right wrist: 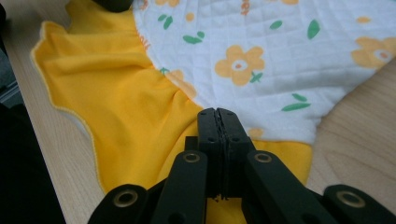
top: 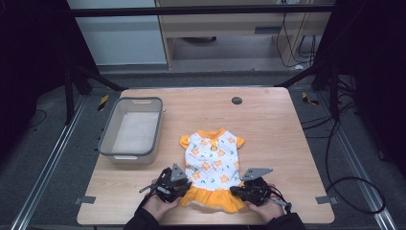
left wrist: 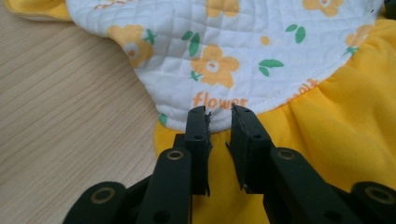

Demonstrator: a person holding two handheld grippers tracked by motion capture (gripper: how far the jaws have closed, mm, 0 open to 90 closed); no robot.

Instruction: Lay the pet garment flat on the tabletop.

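High view: a small dress [top: 210, 165], white with orange flowers and a yellow skirt, lies flat at the lower middle of the frame on the wooden table [top: 268, 124], collar toward the top of the frame. My left gripper [top: 171, 184] sits at the skirt's lower left corner, my right gripper [top: 253, 189] at its lower right.

Left gripper view: my jaws stand slightly apart over the seam where the white quilted body meets the yellow skirt [left wrist: 327, 140]; cloth shows in the gap, but nothing is pinched yet. The word "flower" is printed just above the jaw tips.

Right gripper view: my jaws are pressed together at the same seam on the other side. They sit right on the yellow cloth [right wrist: 126, 107]; whether a fold is caught between them I cannot tell.

Step in hand, as I judge it: taking hold of the hem at both sides, likely to fold or lift the dress. The next move calls for closing my left jaws on the cloth, then raising both corners evenly so the skirt does not bunch.

Surroundings: a grey bin [top: 130, 128] stands at the left of the dress, well apart; a dark round plug [top: 236, 100] sits near the table's upper edge. Nothing blocks either gripper.
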